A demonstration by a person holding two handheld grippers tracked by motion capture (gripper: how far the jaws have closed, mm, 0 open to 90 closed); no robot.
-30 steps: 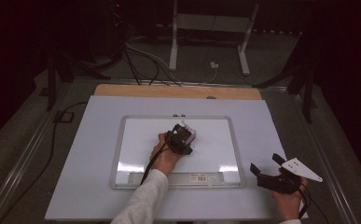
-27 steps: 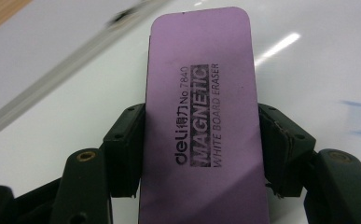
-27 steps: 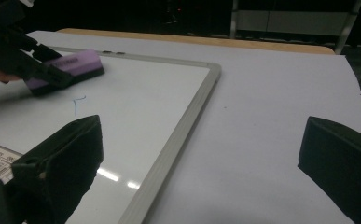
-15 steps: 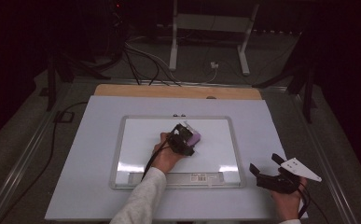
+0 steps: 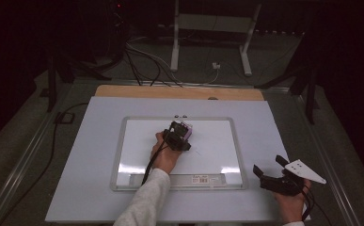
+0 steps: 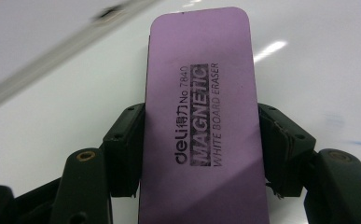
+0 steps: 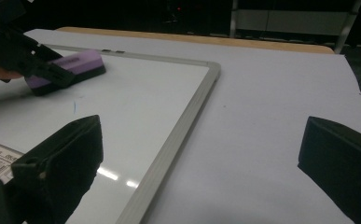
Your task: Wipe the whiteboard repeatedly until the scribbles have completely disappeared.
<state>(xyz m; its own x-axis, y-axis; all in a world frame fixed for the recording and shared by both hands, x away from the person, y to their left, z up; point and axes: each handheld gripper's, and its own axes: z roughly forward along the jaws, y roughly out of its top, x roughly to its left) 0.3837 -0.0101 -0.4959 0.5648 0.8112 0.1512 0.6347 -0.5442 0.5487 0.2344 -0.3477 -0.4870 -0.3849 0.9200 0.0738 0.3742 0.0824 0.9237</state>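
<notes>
Between the two black jaws of the left gripper sits a purple eraser, clamped across its narrow width with a pad pressed to each long side. Printed lettering on its top names it a magnetic white board eraser, and its far end reaches well beyond the jaw tips. Under the eraser lies the whiteboard, whose white face it rests on; in the high view the left gripper and eraser sit over the upper middle of the board, with a faint blue mark just beside them on the surface. Off to the right, well apart on the pale table, the right gripper rests with its jaws spread wide and nothing between them, pointing toward the board's metal frame.
</notes>
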